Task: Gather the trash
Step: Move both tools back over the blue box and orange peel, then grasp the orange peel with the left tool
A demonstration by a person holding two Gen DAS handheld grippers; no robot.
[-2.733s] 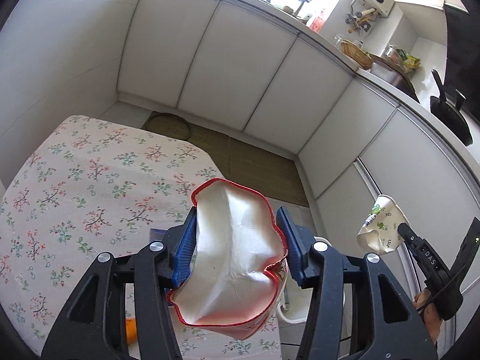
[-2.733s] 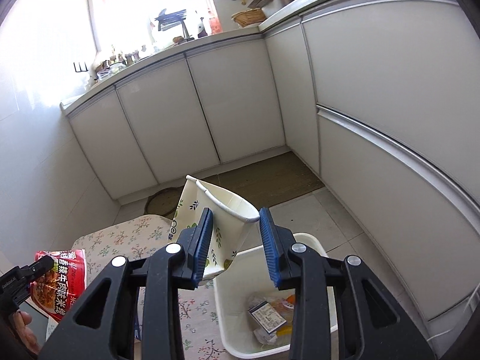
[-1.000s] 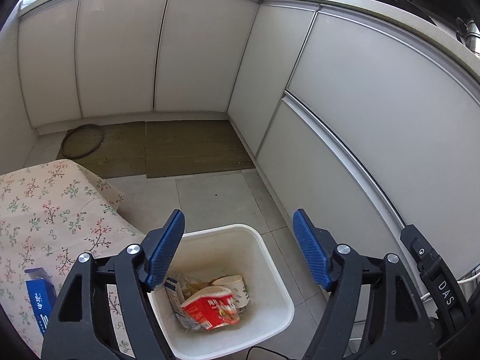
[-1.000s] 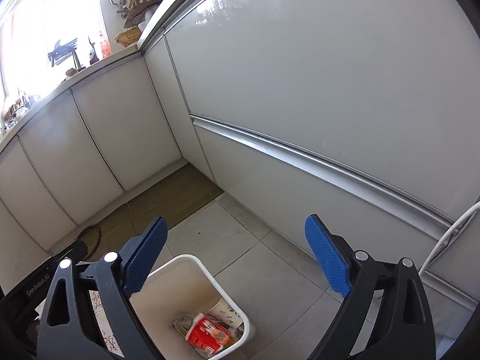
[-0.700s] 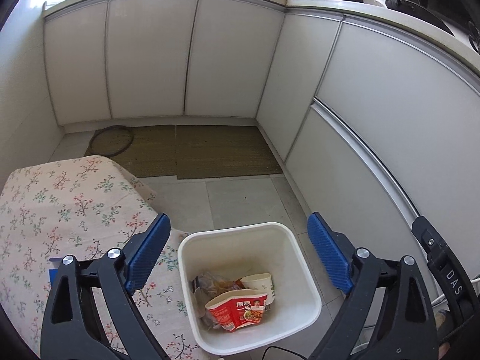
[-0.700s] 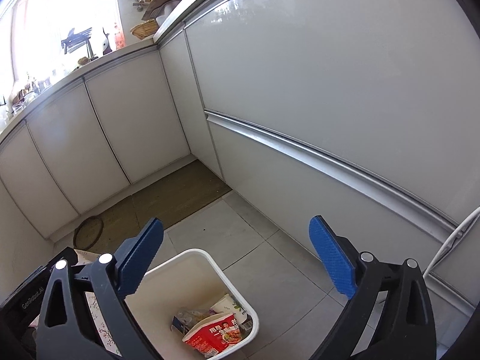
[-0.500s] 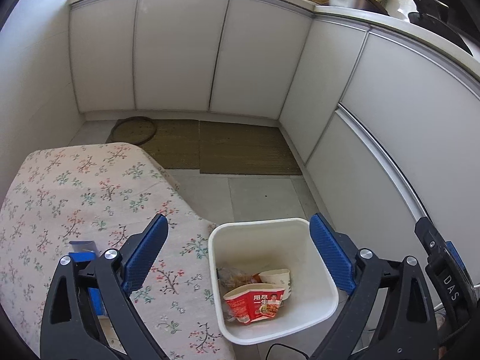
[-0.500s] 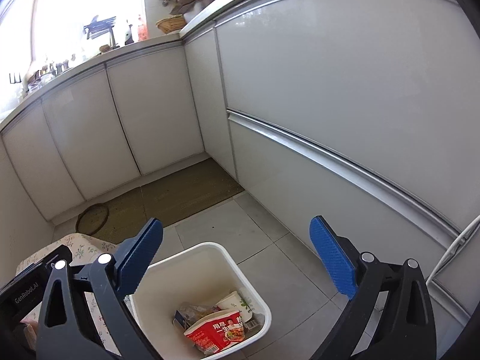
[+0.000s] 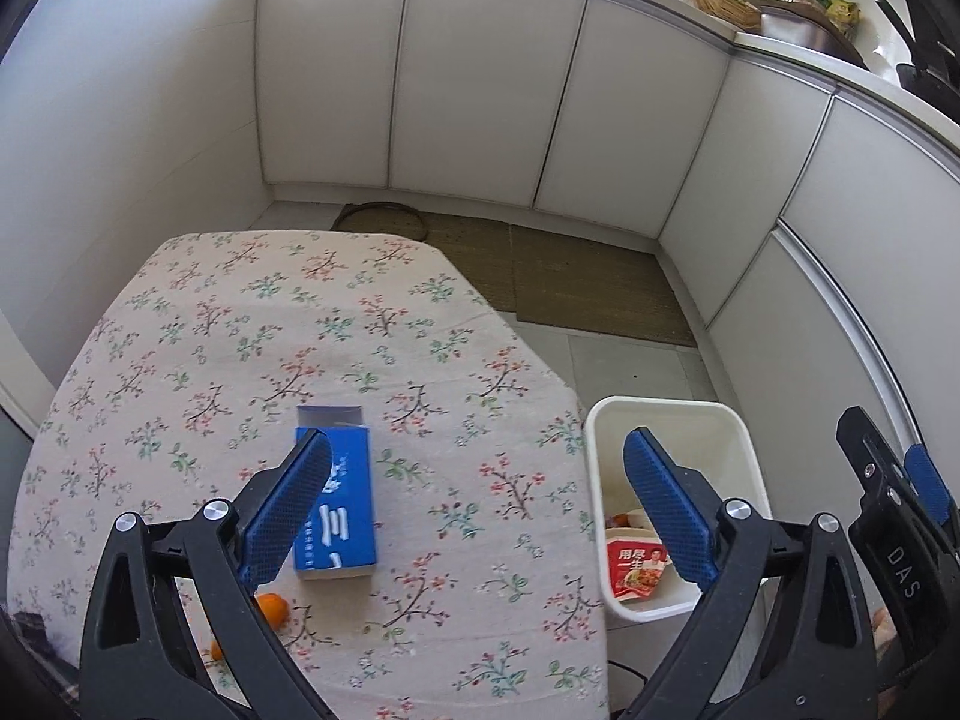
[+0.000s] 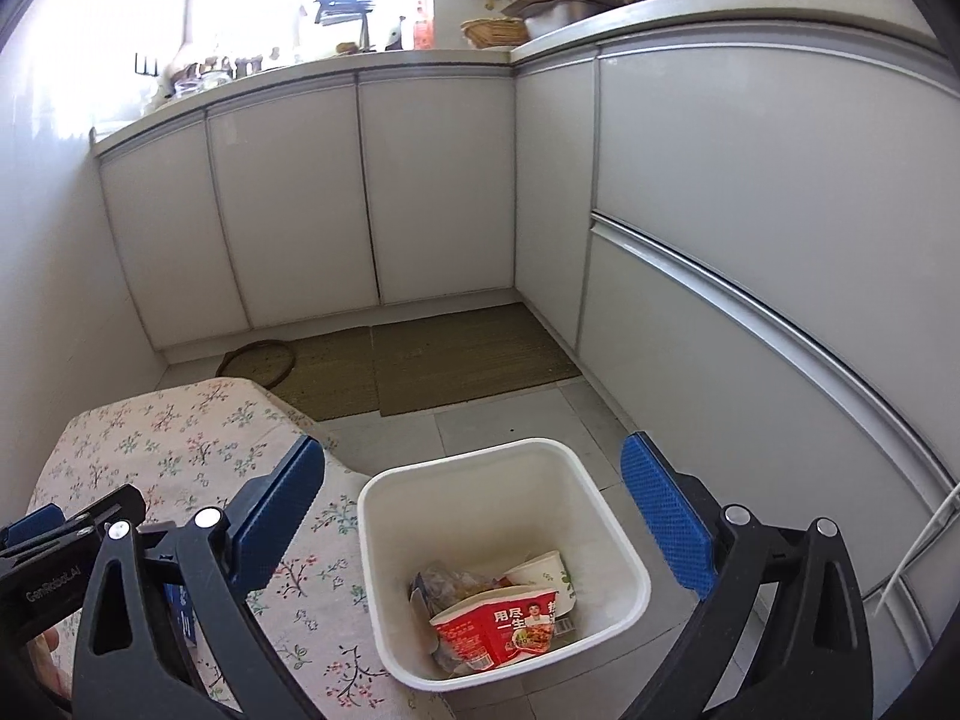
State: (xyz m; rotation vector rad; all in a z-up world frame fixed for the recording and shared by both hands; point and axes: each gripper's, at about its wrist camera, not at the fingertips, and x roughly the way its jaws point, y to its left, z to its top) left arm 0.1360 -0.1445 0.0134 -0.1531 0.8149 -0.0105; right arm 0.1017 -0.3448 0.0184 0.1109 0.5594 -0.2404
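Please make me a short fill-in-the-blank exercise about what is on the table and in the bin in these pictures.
1. The blue box lies on the floral ___.
2. The red noodle packet lies inside the white ___.
3. The left gripper has its jaws ___ and holds nothing.
4. The right gripper hangs above the ___.

Missing words: tablecloth; bin; open; bin

A home kitchen. White base cabinets point(image 10: 372, 192) run from nine to three o'clock under a pale countertop point(image 10: 420, 63) crowded with utensils, a basket and a metal pot; woven mats point(image 10: 444, 360) cover the tiled floor at twelve, and a floral tablecloth point(image 9: 240, 348) lies at nine.
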